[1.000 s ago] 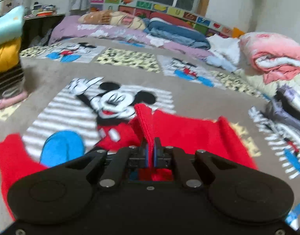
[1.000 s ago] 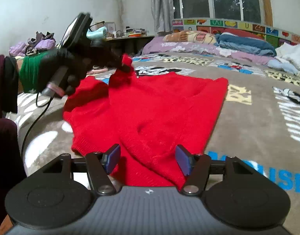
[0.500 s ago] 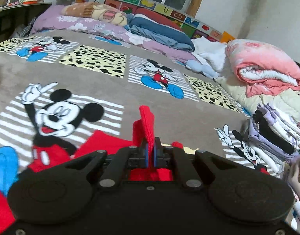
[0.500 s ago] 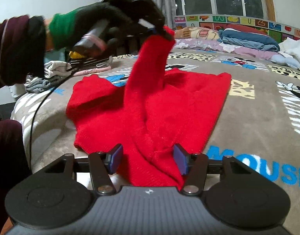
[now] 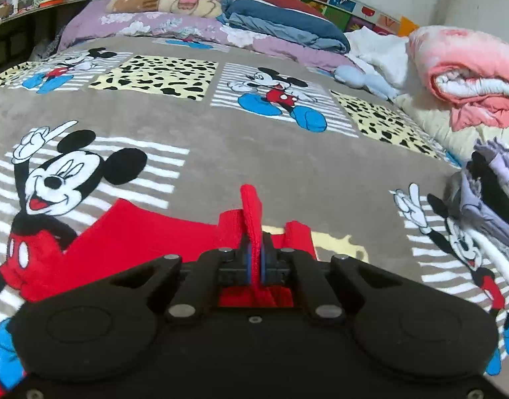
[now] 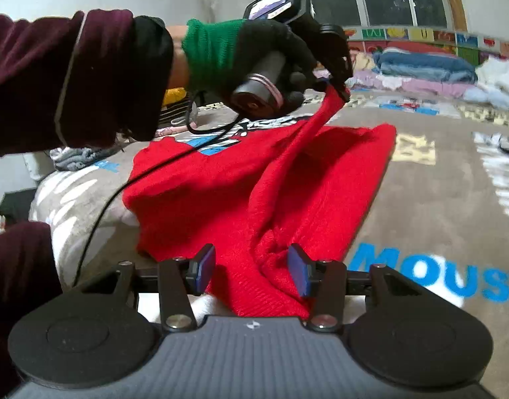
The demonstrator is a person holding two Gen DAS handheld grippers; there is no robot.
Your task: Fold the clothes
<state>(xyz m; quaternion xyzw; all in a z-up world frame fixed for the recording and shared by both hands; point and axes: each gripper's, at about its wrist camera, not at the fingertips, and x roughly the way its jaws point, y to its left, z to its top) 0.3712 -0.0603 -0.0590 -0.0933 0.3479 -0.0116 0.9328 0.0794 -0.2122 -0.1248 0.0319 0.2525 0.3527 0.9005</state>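
1. The red sweater [image 6: 261,179] is a ribbed knit lying on the Mickey Mouse blanket [image 5: 254,153] that covers the bed; most of its body is spread flat, with one part drawn up into a taut, narrowing strip.
2. The left gripper [image 5: 254,262] has its fingers pressed together on the tip of that strip, and a short red tab of knit stands up between them.
3. The right gripper [image 6: 251,271] has its fingers [image 6: 203,267] spread wide, low over the sweater's near edge, with bunched knit lying between them; whether they touch it cannot be told.
4. Only the right wrist view shows the whole lift: a gloved left hand [image 6: 271,56], black with a green cuff, holds the left gripper above the sweater, and a black cable [image 6: 121,186] trails from it across the cloth.
5. Only the left wrist view shows the far side of the bed: a rolled pink quilt [image 5: 467,76], blue bedding [image 5: 281,26] by the headboard, and a stack of folded clothes [image 5: 497,193] at the right.
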